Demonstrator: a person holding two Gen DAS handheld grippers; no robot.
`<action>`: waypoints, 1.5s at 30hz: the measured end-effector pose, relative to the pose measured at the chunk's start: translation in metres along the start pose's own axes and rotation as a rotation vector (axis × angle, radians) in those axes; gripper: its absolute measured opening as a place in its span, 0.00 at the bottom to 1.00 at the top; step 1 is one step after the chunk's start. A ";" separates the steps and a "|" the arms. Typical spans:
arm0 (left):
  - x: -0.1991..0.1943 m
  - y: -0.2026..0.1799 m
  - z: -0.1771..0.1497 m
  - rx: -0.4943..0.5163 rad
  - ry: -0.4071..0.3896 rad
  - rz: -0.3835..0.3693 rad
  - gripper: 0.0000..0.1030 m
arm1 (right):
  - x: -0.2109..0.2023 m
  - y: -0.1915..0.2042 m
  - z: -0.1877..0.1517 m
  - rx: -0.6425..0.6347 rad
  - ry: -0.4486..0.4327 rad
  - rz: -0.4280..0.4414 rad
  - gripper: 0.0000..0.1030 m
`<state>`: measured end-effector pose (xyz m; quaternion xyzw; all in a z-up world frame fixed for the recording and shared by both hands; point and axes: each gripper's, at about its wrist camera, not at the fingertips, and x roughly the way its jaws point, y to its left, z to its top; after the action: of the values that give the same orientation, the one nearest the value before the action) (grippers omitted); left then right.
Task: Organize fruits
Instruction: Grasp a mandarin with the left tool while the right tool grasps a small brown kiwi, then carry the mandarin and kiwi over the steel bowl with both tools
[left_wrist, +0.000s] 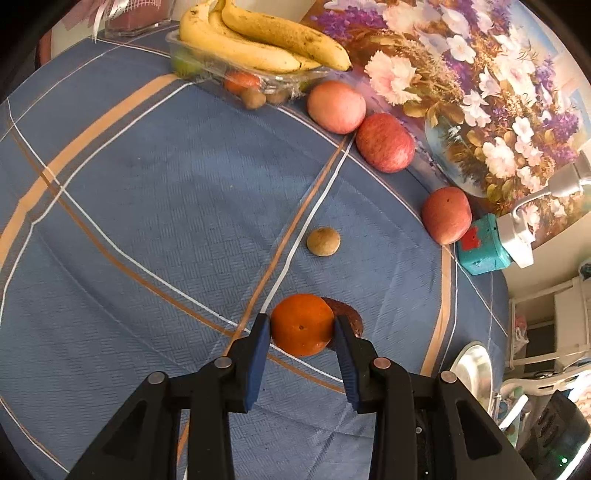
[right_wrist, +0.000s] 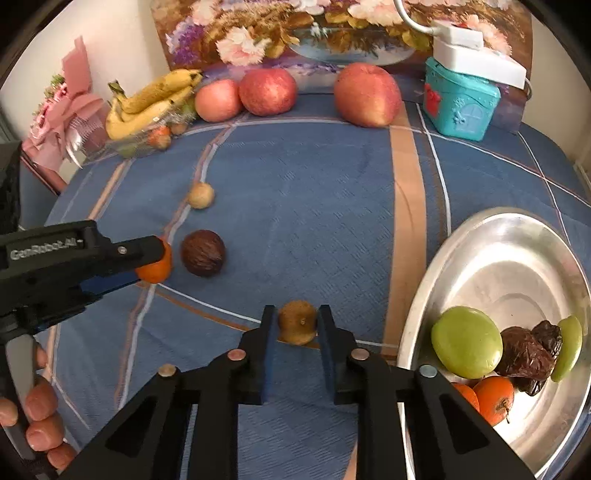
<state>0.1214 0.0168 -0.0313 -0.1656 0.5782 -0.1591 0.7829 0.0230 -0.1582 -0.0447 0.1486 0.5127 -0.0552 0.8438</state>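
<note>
My left gripper (left_wrist: 302, 318) is shut on an orange tangerine (left_wrist: 301, 330) that rests on the blue cloth; both blue pads press its sides. A dark brown wrinkled fruit (left_wrist: 349, 317) lies just behind it. In the right wrist view my right gripper (right_wrist: 297, 311) is shut on a small brown kiwi-like fruit (right_wrist: 297, 325), also down on the cloth. To its right stands a metal plate (right_wrist: 517, 273) holding green fruits (right_wrist: 466, 341), dark dates (right_wrist: 526, 356) and tangerines (right_wrist: 493, 398). A small tan fruit (left_wrist: 323, 241) lies loose farther out.
Three red apples (right_wrist: 267, 90) line the back edge in front of a flower painting (right_wrist: 295, 29). Bananas (left_wrist: 258, 37) sit on a clear tray of fruit at the back left. A teal box (right_wrist: 461, 101) with a white charger stands at the back right. A hand (right_wrist: 40, 417) holds the left gripper.
</note>
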 end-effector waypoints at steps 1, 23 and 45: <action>-0.001 0.000 0.000 -0.001 -0.003 0.000 0.36 | -0.002 0.001 0.000 -0.001 -0.008 0.009 0.20; 0.001 -0.002 -0.001 -0.010 0.004 0.005 0.36 | 0.012 0.000 0.000 0.000 0.028 0.035 0.29; -0.022 -0.062 -0.018 0.144 -0.035 -0.009 0.36 | -0.066 -0.045 0.020 0.100 -0.097 -0.087 0.25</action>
<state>0.0945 -0.0298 0.0102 -0.1141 0.5508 -0.2006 0.8021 -0.0023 -0.2111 0.0133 0.1654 0.4736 -0.1246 0.8561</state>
